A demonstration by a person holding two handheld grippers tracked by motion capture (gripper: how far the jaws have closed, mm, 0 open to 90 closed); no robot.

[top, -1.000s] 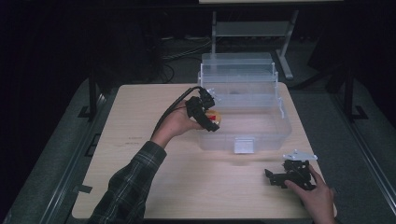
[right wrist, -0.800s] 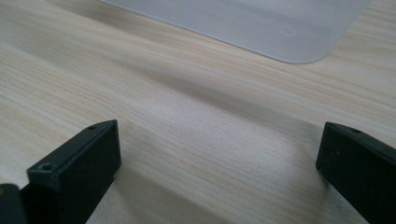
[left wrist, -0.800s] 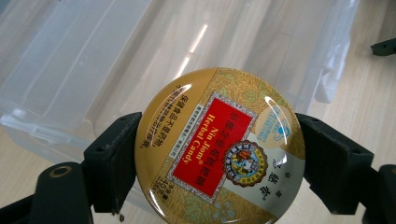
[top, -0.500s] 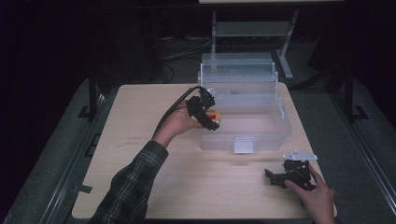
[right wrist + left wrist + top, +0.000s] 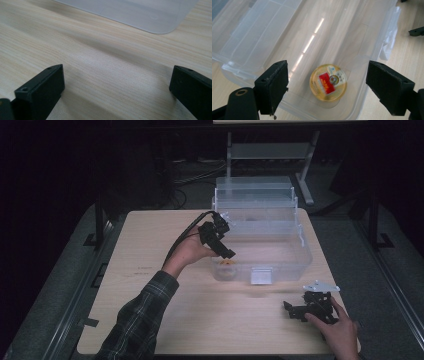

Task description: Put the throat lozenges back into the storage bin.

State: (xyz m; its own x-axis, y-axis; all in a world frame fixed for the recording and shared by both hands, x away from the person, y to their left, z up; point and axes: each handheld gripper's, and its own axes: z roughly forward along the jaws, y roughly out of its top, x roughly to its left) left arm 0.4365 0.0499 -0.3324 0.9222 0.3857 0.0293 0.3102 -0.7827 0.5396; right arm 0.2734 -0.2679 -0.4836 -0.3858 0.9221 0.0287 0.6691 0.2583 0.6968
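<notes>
Just released: round jar point(image 5: 328, 82) now lying on the floor of the clear bin point(image 5: 300, 251), below the left hand-held gripper point(image 5: 226, 251), jaws spread wide and empty. Drop-off apparently done. Right hand-held gripper point(image 5: 294, 309) open too, resting on the bench point(image 5: 150, 240).

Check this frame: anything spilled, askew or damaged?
Nothing stands out. The round yellow container lies flat inside the clear bin, the open left gripper above it; the right gripper rests open near the table edge.
</notes>
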